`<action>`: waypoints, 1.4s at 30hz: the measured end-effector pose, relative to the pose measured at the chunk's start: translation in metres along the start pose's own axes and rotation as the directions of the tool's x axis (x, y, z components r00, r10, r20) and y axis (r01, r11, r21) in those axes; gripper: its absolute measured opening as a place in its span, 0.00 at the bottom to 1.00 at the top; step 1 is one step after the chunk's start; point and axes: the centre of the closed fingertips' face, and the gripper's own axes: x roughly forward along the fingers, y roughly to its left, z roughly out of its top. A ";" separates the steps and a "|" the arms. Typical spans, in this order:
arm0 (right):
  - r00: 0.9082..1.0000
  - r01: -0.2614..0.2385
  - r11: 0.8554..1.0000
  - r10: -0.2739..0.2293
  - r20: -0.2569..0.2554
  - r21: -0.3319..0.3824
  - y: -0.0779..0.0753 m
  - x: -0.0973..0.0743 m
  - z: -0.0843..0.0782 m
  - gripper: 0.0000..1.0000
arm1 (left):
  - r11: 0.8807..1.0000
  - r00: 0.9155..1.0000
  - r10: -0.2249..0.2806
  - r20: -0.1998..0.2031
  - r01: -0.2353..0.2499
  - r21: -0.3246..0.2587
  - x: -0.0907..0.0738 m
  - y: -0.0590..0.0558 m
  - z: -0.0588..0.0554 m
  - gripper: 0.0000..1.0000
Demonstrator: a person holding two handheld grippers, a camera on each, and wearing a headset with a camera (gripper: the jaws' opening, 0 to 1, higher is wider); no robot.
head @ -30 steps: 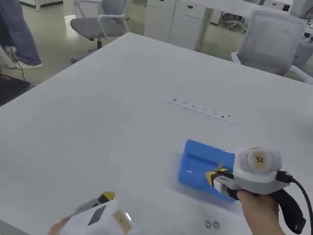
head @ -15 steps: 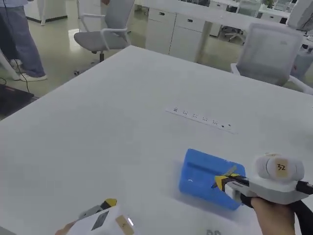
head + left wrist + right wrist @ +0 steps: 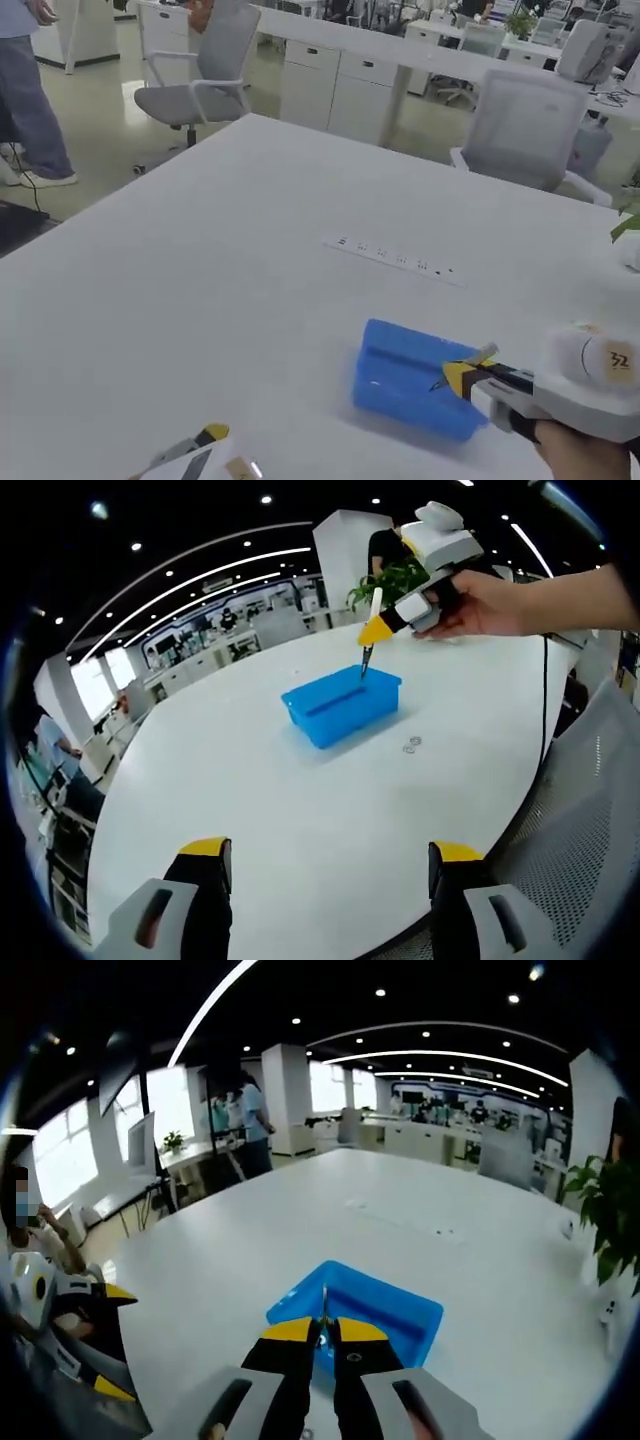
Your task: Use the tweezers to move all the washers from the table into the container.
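Observation:
The blue container (image 3: 405, 385) sits on the white table (image 3: 230, 260) near its front right. My right gripper (image 3: 455, 375) hovers at the container's right side, shut on thin metal tweezers (image 3: 481, 352). In the left gripper view the tweezers (image 3: 367, 658) point down into the container (image 3: 340, 705) from the right gripper (image 3: 375, 630), and two small washers (image 3: 410, 745) lie on the table just beside the box. The right gripper view looks along the tweezers (image 3: 323, 1305) into the container (image 3: 360, 1310). My left gripper (image 3: 330, 852) is open and holds nothing, low at the table's near edge (image 3: 205, 438).
A flush socket strip (image 3: 395, 258) crosses the table behind the container. Office chairs (image 3: 195, 70) (image 3: 525, 125) stand past the far edge, and a person (image 3: 25, 90) stands at the far left. A potted plant (image 3: 605, 1210) is off to the right.
The head camera has tilted up, so the washers have slipped out at the bottom of its picture. The right gripper has drifted slightly right over the container, still shut on the tweezers.

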 end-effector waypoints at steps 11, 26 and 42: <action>0.998 -0.014 1.000 0.014 -0.054 -0.005 0.014 -0.009 -0.037 0.03 | 1.000 1.000 0.021 0.010 -0.021 -0.006 -0.001 0.005 0.001 0.81; 0.991 -0.038 0.999 0.042 -0.130 0.036 0.027 -0.007 -0.081 0.03 | 1.000 1.000 0.024 0.015 -0.023 -0.013 -0.001 0.005 0.002 0.82; 0.985 -0.039 0.999 0.045 -0.168 0.035 0.027 -0.002 -0.097 0.03 | 1.000 1.000 0.027 0.013 -0.027 -0.011 -0.001 0.006 0.002 0.81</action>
